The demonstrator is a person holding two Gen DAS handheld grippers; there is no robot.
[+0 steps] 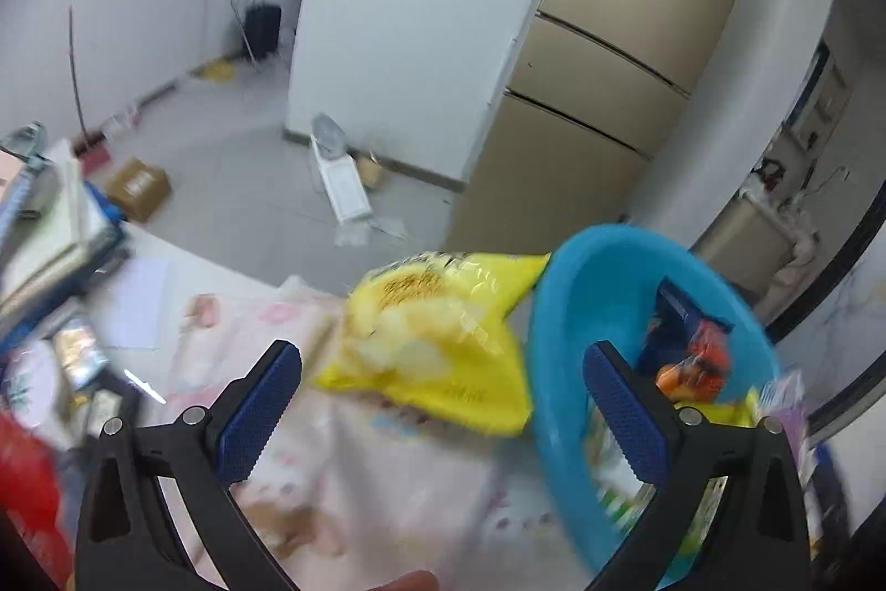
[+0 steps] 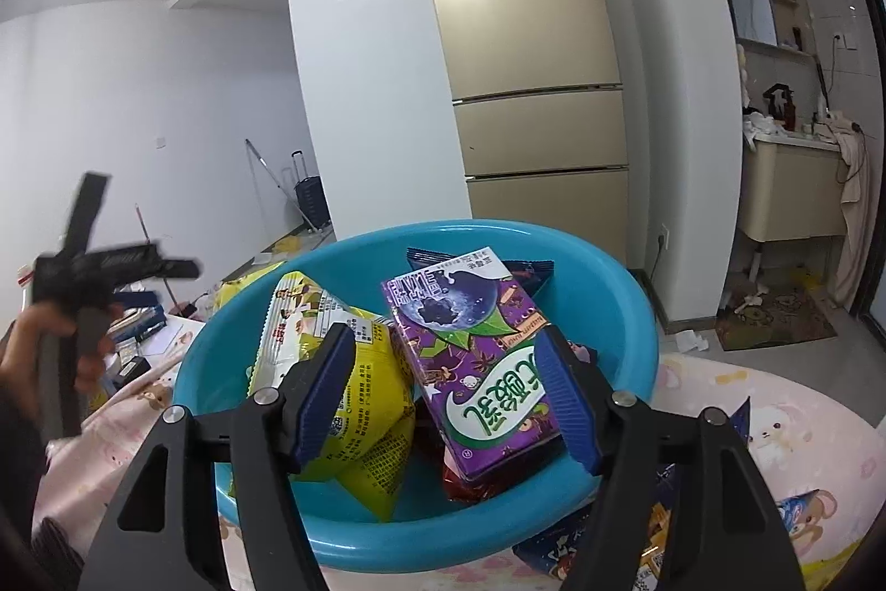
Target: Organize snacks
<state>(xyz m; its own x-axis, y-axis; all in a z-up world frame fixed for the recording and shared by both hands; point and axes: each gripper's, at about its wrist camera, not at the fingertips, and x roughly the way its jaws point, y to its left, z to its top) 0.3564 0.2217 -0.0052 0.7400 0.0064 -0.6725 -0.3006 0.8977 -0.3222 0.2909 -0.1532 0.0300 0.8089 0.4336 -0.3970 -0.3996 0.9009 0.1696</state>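
A blue plastic basin (image 2: 626,314) stands on the pink cartoon-print cloth (image 2: 775,425). It holds a purple carton (image 2: 476,369), a yellow snack bag (image 2: 371,402), a dark red pack under the carton and a dark blue pack at the back. My right gripper (image 2: 446,397) is open and empty just above the carton. In the left wrist view a yellow chip bag (image 1: 437,342) lies on the cloth left of the basin (image 1: 576,314). My left gripper (image 1: 443,408) is open and empty above the cloth in front of the chip bag, blurred by motion.
Books and clutter (image 1: 50,225) pile up at the table's left. Dark blue snack packs (image 2: 659,524) lie on the cloth beside the basin at the right. A gold fridge (image 2: 526,65) and white wall stand behind. A red object (image 1: 27,491) is at the lower left.
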